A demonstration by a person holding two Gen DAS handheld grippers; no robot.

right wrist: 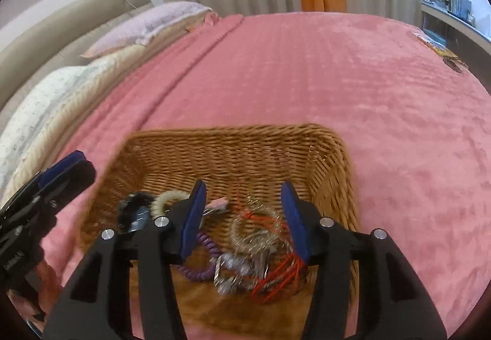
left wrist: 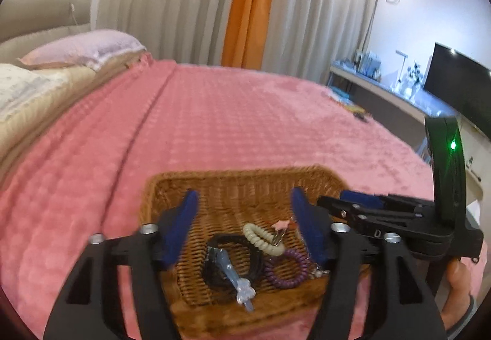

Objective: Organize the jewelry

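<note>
Wicker basket [right wrist: 233,149] on pink bed [right wrist: 353,88], holding coiled bands and jewelry [right wrist: 254,241]. Left gripper [left wrist: 242,211] and right gripper [right wrist: 244,201] above it, both parted, gripping nothing.

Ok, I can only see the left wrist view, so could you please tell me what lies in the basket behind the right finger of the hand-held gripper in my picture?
Observer: The right wrist view shows a tangle there in the wicker basket: a red cord, a gold coiled ring and silvery chains.
Operator: Thank you. Is the right hand-held gripper holding any of it?
Observer: No. The right hand-held gripper is open. The tangle shows between its fingers, but nothing is pinched.
</note>
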